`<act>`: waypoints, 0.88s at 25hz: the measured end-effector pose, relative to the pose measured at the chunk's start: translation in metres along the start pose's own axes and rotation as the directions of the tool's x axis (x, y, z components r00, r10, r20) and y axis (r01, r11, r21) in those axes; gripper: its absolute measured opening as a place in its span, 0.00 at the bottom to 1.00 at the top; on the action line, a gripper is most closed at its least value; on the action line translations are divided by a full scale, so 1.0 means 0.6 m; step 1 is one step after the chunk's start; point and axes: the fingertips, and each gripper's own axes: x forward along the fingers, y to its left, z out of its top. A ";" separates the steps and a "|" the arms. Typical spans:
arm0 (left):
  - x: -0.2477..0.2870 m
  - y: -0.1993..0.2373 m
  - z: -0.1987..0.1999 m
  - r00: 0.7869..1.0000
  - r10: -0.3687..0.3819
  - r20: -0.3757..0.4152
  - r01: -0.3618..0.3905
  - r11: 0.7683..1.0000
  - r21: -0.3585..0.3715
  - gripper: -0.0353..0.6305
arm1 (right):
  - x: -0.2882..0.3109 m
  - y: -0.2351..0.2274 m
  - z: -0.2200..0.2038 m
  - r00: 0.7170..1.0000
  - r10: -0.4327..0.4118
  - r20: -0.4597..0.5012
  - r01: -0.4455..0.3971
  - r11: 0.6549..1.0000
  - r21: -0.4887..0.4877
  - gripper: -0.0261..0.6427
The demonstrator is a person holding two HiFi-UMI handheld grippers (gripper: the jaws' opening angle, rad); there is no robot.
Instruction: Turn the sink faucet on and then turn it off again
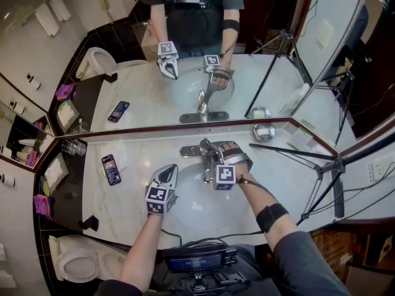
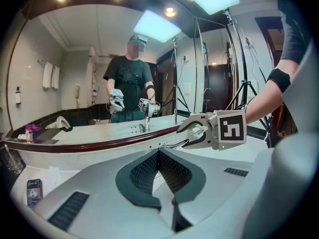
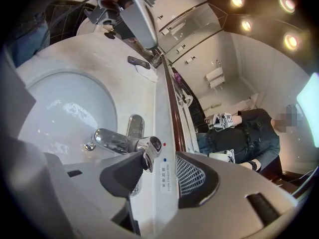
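The chrome faucet [image 1: 205, 172] stands at the back of the white basin [image 1: 185, 208], set in a marble counter. My right gripper [image 1: 210, 153] is at the faucet's top. In the right gripper view its jaws [image 3: 159, 176] stand apart, and the lever's end [image 3: 148, 152] lies between them, against the left pad [image 3: 122, 176]. The spout [image 3: 112, 139] reaches out over the bowl. My left gripper [image 1: 166, 169] hovers over the basin's left part, pads [image 2: 164, 166] together with nothing in them. From there I see the right gripper [image 2: 197, 136] ahead.
A phone [image 1: 111, 168] lies on the counter left of the basin, a glass [image 1: 74, 147] behind it. A soap dish [image 1: 264, 131] sits at the back right. A tripod [image 1: 321, 165] stands over the counter's right end. The mirror runs along the back; a toilet [image 1: 77, 264] is lower left.
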 end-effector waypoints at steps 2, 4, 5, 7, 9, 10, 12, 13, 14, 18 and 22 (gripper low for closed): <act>0.000 -0.002 0.002 1.000 -0.002 0.005 0.002 1.000 -0.001 0.05 | -0.002 -0.004 0.004 1.000 0.009 0.012 -0.009 1.000 0.001 0.37; 0.001 -0.001 0.003 1.000 0.000 0.006 0.000 1.000 0.002 0.05 | -0.004 -0.008 0.005 1.000 0.015 0.008 -0.015 1.000 0.020 0.37; 0.001 -0.001 0.003 1.000 0.001 0.007 -0.001 1.000 0.003 0.05 | -0.005 -0.011 0.006 1.000 0.013 0.007 -0.013 0.999 0.031 0.37; 0.000 0.000 0.000 1.000 0.000 0.005 0.000 1.000 0.002 0.05 | -0.006 -0.016 0.009 1.000 0.012 0.006 -0.012 0.999 0.044 0.37; -0.001 0.000 -0.002 1.000 -0.003 0.006 0.003 1.000 -0.001 0.05 | -0.001 -0.018 0.010 1.000 0.008 0.007 -0.008 0.999 0.047 0.37; -0.001 0.001 -0.002 1.000 -0.002 0.007 0.002 1.000 -0.002 0.05 | 0.001 -0.021 0.011 1.000 0.004 0.011 -0.005 0.999 0.053 0.37; -0.003 0.004 -0.003 1.000 0.004 0.010 -0.004 1.000 -0.001 0.05 | 0.002 -0.029 0.015 1.000 0.000 0.016 -0.001 0.998 0.067 0.37; -0.004 0.005 -0.003 1.000 0.007 0.010 -0.007 1.000 -0.002 0.05 | 0.004 -0.031 0.015 1.000 0.000 0.014 -0.001 0.997 0.071 0.37; -0.005 0.006 -0.003 1.000 0.009 0.010 -0.009 1.000 -0.004 0.05 | 0.007 -0.032 0.013 1.000 0.000 0.009 0.000 0.998 0.070 0.37; -0.006 0.007 -0.005 1.000 0.009 0.008 -0.009 1.000 -0.011 0.05 | 0.005 -0.033 0.013 1.000 0.012 0.000 -0.012 0.996 0.084 0.37; -0.008 0.006 -0.005 1.000 0.015 0.009 -0.015 1.000 -0.011 0.05 | 0.001 -0.032 0.012 1.000 0.018 -0.005 -0.017 0.992 0.124 0.38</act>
